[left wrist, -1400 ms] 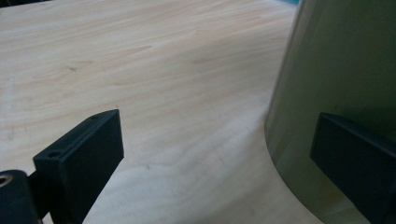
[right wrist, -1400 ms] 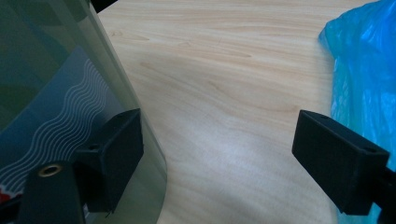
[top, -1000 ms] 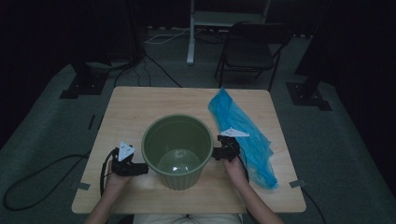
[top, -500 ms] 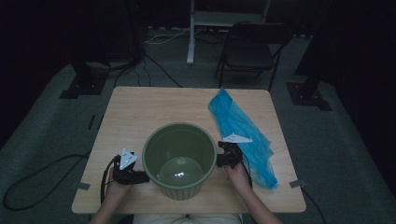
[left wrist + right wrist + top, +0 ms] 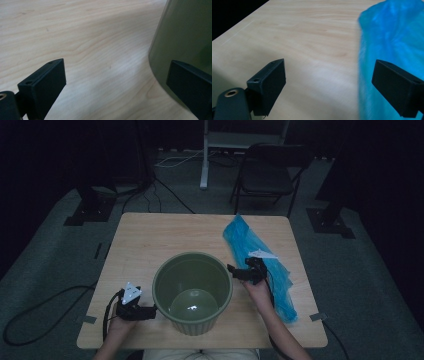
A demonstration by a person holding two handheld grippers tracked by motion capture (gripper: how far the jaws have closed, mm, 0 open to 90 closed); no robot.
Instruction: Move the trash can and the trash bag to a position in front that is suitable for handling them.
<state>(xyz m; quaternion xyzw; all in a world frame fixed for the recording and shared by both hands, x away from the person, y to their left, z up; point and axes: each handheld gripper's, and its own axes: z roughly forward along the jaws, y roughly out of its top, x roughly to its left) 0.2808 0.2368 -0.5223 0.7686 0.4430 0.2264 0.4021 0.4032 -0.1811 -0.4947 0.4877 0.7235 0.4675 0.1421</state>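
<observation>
One green bucket (image 5: 192, 292) stands near the table's (image 5: 150, 235) front edge, about midway along it: round, ribbed plastic wall, glossy inside. Left gripper (image 5: 150, 311) sits level just beside its left wall, jaws spread apart, nothing between them; the left gripper view shows the bucket (image 5: 185, 37) against the inner jaw. Right gripper (image 5: 231, 269) hovers at the right rim, jaws just opening wide, empty. Crumpled blue plastic bag (image 5: 260, 260) lies along the right edge. Tabletop is pale wood grain.
</observation>
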